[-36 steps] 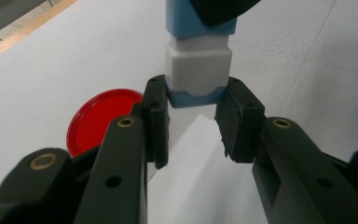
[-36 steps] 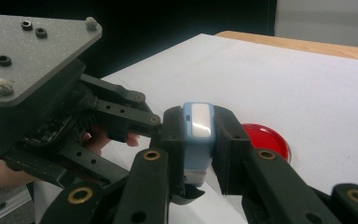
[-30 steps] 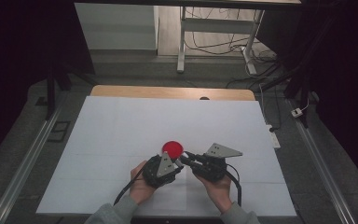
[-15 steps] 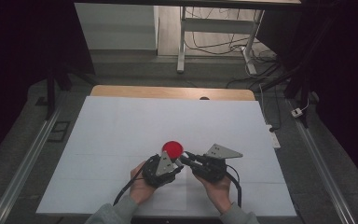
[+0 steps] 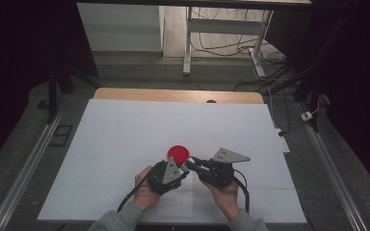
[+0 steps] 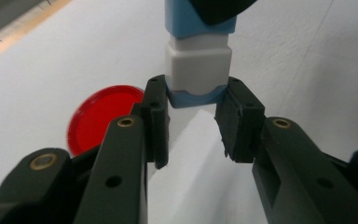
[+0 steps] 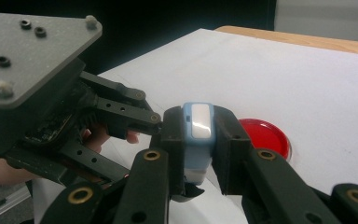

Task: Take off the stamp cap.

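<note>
Together we grip one small blue-and-white block just above the bench, low centre of the high view: left tool clamped on its lower end, right tool on its upper (long axis between them); the red lid lies just beyond.

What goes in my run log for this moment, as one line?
left gripper: shut on blue-white block | right gripper: shut on it | red disc: on table

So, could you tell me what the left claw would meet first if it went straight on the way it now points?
Probably the right claw: both are shut on the same blue and white block, with it at the far end. The red disc lies off to one side.
</note>
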